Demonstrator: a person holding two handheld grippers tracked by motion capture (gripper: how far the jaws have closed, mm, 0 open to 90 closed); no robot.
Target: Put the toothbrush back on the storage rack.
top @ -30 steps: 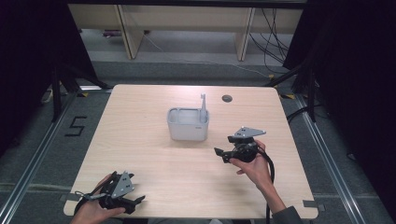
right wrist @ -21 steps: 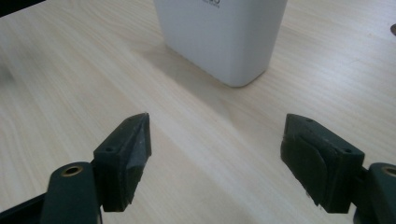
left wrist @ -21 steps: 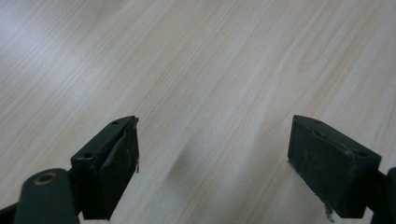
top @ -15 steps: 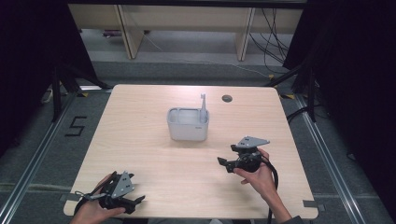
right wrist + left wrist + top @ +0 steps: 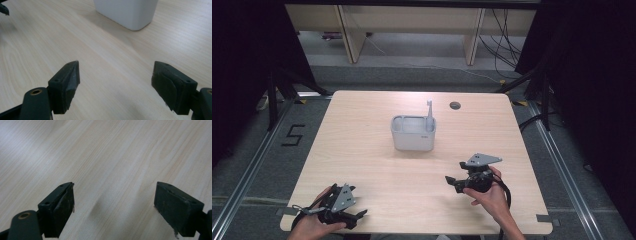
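Grey, rounded-rectangular plastic caddy (image 5: pixel 413 134) stood at the centre of the high view on the pale wood-grain table (image 5: pixel 362 150), a slim grey upright tool (image 5: pixel 430 116) rising from its right compartment. The right gripper (image 5: pixel 453 182), lower right of centre, had its jaws spread apart and empty, near the caddy. The left gripper (image 5: pixel 357 216), lower left, was likewise apart over bare wood.

Container (image 5: pixel 412 134) mid-table (image 5: pixel 362 165); right tool (image 5: pixel 454 182) before it, left tool (image 5: pixel 357 216) near-left corner.
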